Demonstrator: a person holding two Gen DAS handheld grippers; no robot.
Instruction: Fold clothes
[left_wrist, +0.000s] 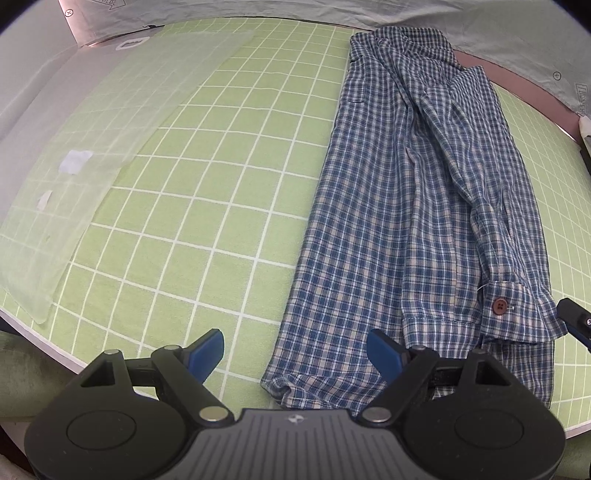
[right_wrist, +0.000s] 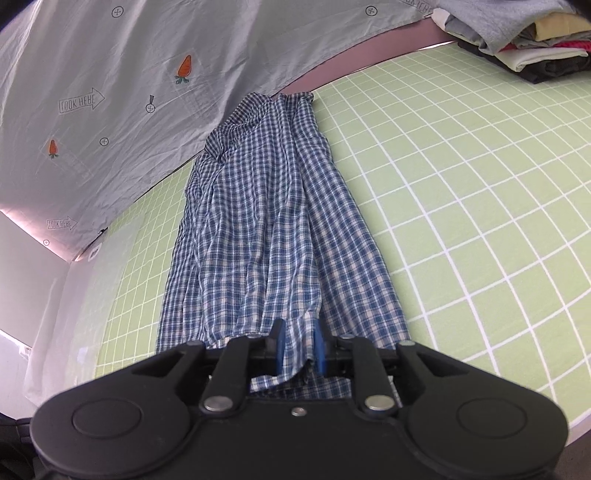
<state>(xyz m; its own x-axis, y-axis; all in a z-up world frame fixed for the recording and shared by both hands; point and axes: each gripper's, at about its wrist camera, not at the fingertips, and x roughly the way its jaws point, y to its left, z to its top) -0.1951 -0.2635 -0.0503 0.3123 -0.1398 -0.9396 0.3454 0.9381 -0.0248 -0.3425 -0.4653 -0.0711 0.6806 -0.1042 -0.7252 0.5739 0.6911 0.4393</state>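
Observation:
A blue and white plaid shirt (left_wrist: 399, 206) lies lengthwise on the green grid mat (left_wrist: 221, 184), folded into a long strip with a sleeve laid on top and a buttoned cuff (left_wrist: 517, 314) near the front. My left gripper (left_wrist: 295, 350) hovers open above the shirt's near left corner, nothing between its blue pads. In the right wrist view the same shirt (right_wrist: 266, 221) stretches away, and my right gripper (right_wrist: 298, 347) is shut on the cuff fabric at its near end. The right gripper's tip (left_wrist: 576, 321) shows beside the cuff in the left wrist view.
A translucent plastic sheet (left_wrist: 92, 166) lies on the mat's left side. A stack of folded clothes (right_wrist: 517, 40) sits at the far right corner. A grey printed cloth (right_wrist: 129, 92) hangs behind the table. The table edge (left_wrist: 44, 343) runs close at the front left.

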